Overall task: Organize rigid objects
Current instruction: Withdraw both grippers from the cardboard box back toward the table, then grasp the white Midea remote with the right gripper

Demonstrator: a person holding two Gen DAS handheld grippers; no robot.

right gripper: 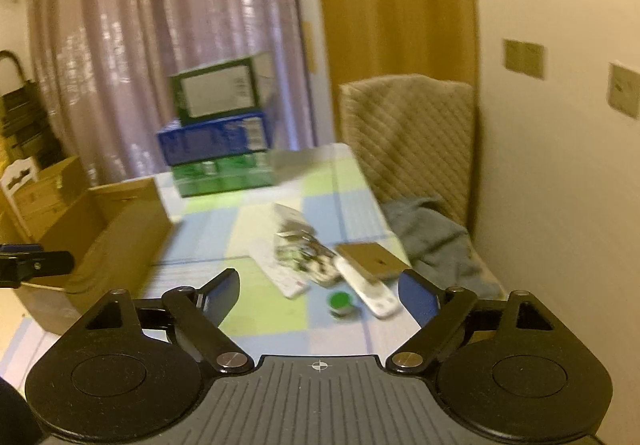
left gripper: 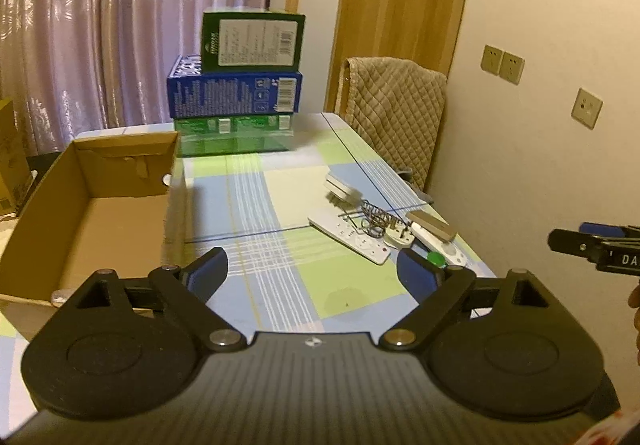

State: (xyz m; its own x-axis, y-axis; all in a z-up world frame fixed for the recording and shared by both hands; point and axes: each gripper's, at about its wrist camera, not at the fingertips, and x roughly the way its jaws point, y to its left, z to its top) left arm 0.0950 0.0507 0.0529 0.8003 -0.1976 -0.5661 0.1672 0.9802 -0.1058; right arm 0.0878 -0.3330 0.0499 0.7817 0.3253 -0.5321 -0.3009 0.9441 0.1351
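Both the left gripper and right gripper stand with jaws open, empty. The white plastic remote control, right of centre on the desk, looks light, stiff and slick; grasp across its narrow middle.

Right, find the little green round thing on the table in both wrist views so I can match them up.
Left wrist view: the green round thing sits lower right of centre, just behind the right jaw, partly hidden by it.
Right wrist view: it lies in the open at lower centre, between the jaws, blurred.
Shared landmark: the stack of boxes at the table's far end.
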